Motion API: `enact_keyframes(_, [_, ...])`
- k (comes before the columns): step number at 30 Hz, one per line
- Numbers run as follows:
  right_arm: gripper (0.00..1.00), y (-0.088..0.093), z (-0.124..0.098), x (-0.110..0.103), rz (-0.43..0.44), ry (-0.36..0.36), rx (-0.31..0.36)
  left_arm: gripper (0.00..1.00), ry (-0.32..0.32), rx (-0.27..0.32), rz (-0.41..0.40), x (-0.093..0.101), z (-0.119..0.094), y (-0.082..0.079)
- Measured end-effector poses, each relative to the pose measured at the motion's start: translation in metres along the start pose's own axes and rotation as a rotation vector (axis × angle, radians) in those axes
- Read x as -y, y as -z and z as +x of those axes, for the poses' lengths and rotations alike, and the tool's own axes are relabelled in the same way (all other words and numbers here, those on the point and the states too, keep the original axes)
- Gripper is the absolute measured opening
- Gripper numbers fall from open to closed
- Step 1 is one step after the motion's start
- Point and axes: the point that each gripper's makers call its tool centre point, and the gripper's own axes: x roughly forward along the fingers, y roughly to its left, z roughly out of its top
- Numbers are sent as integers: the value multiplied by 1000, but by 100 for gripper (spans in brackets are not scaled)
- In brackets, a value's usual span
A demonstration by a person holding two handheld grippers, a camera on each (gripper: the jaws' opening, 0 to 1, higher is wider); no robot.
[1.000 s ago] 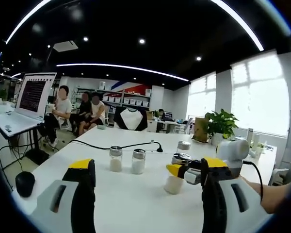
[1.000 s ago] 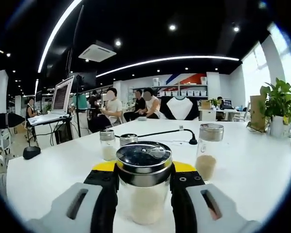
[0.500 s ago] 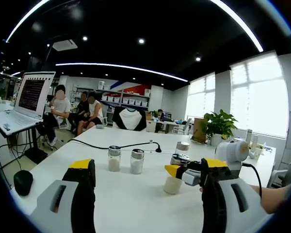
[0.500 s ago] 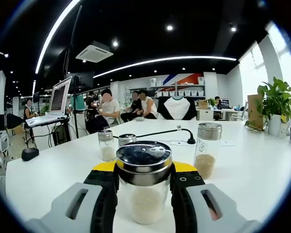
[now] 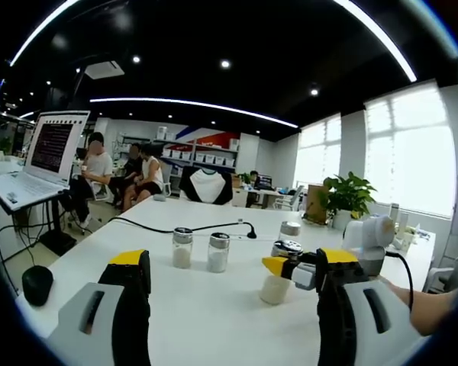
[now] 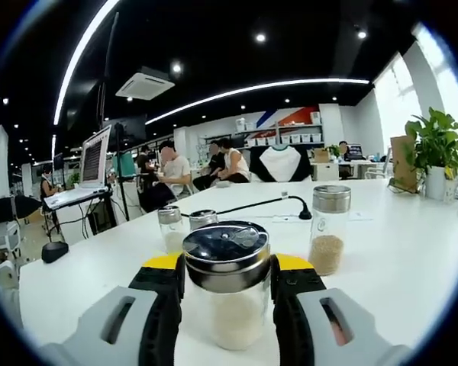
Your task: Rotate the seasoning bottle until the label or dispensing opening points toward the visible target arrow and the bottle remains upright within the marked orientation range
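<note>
A: In the right gripper view we have our right tool [image 6: 227, 305] closed around the seasoning bottle [image 6: 227, 286], one jaw pressed on each side of the glass just under the shiny metal lid. The bottle stands upright on the white tabletop [image 6: 397, 259], pale grains inside it.

B: And our left tool [image 5: 229, 305]?

A: In the left gripper view its jaws stand wide apart with nothing between them. Beyond them we see the right tool [image 5: 309, 274] coming in from the right, gripping the same bottle [image 5: 278, 276], with a hand [image 5: 420, 305] behind it.

B: What else sits on the tabletop?

A: In the right gripper view, a taller jar of brownish grains [image 6: 329, 230] stands to the right of our bottle, apart from it, and two small shakers [image 6: 182, 227] stand close together farther back on the left. A black cable [image 6: 259, 204] runs across behind them. Off the left edge a laptop [image 6: 88, 171] stands on a raised stand, and a potted plant [image 6: 435, 152] sits at the far right.

B: Can we read the label or any arrow?

A: We cannot tell from either view.
</note>
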Motion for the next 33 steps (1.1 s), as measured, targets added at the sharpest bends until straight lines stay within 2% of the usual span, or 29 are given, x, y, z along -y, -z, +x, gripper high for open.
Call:
enact_keyframes(1, [55,0,-1,2,-1,8,-2,94,3,-2,1,2,0,1])
enact_keyframes(9, [58,-3,-3,11,3,-15,13,94,12,-8,2,7,3,2])
enact_keyframes(12, [60,-11,-6,-2,30,-101,57,94,9,-9,5,8,2,2])
enact_keyframes(14, [59,-10,-10,-1,-3,-92,40,94,1,-9,12,8,1,3])
enact_keyframes(20, [64,-8,-15,1,-17,-150,14,94,-1,-21,16,7,1,6])
enact_keyframes(24, [66,-10,-16,0,-46,-203,6,94,-4,-21,12,4,1,7])
enact_keyframes(26, [67,-12,-16,-9,-110,-291,16,94,4,-24,11,5,1,7])
enact_keyframes(29, [67,-18,-19,-12,-67,-357,23,95,16,-25,23,9,1,7])
enact_keyframes(30, [67,-20,-21,-12,-28,-392,15,95,18,-22,24,9,1,6])
enact_keyframes(31, [68,-21,-21,-9,-34,-392,8,95,18,-23,20,10,1,6])
enact_keyframes(32, [68,-20,-21,-6,-68,-390,0,95,20,-25,17,10,1,7])
enact_keyframes(33, [69,-19,-22,-4,-144,-410,1,95,22,-25,18,11,1,6])
